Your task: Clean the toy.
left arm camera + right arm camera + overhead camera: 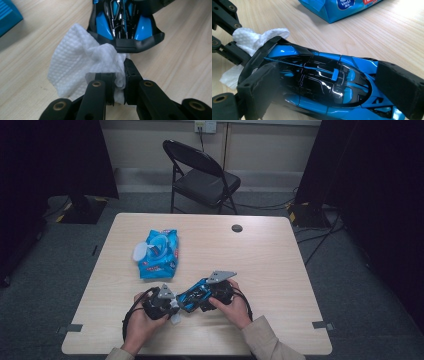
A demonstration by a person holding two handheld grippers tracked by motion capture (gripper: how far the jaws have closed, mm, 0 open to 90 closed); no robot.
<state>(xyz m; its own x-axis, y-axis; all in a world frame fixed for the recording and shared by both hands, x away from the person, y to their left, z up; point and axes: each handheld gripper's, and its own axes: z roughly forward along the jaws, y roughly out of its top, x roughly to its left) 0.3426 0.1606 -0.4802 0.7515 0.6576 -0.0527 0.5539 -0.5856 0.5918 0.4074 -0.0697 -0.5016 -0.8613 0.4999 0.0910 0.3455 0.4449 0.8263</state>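
A pale wood-grain desk (260, 265) stands on grey carpet, with a black folding chair (202, 175) beyond its far edge and dark curtains to either side. Near the desk's front edge, the right hand-held gripper (324, 87) clamps a blue and black toy sports car (319, 85) across its body. The car's long axis runs roughly along the desk's width, one end, probably its tail, pointing toward the left hand-held gripper (118, 75), which pinches a white wet wipe (80, 60) against that end. A blue wipes packet (159, 254) lies farther back on the desk.
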